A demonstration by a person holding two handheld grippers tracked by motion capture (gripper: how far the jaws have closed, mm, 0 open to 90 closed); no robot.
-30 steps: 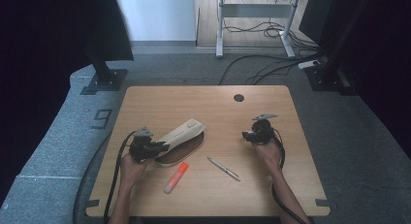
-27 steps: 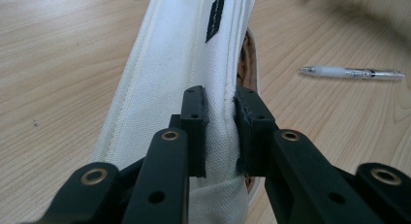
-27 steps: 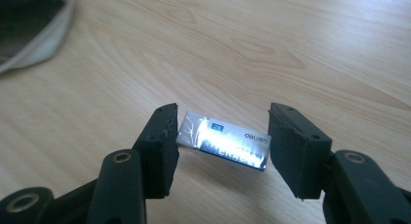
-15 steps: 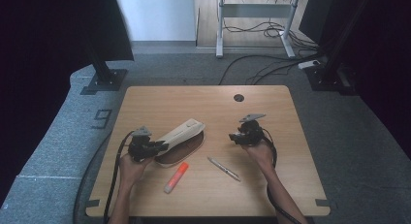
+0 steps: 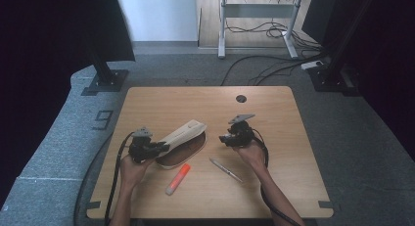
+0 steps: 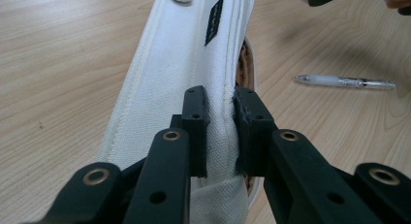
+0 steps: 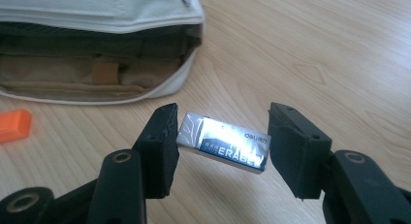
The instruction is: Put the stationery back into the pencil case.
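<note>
The pencil case (image 5: 182,138) is pinched at its raised flap by the left gripper (image 6: 220,132), held open on the counter (image 5: 274,118). An eraser (image 7: 224,142) is gripped lengthwise between the right gripper (image 7: 220,149) fingers, half open, just beside the case's mouth. Judged next: insertion of the eraser into the mouth.

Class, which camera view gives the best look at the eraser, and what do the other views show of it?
The right gripper view: the eraser sits close up between the right gripper's jaws, its printed wrapper readable. In the high view the spot at the right gripper is too small to make the eraser out. The left gripper view looks along the white pencil case.
</note>
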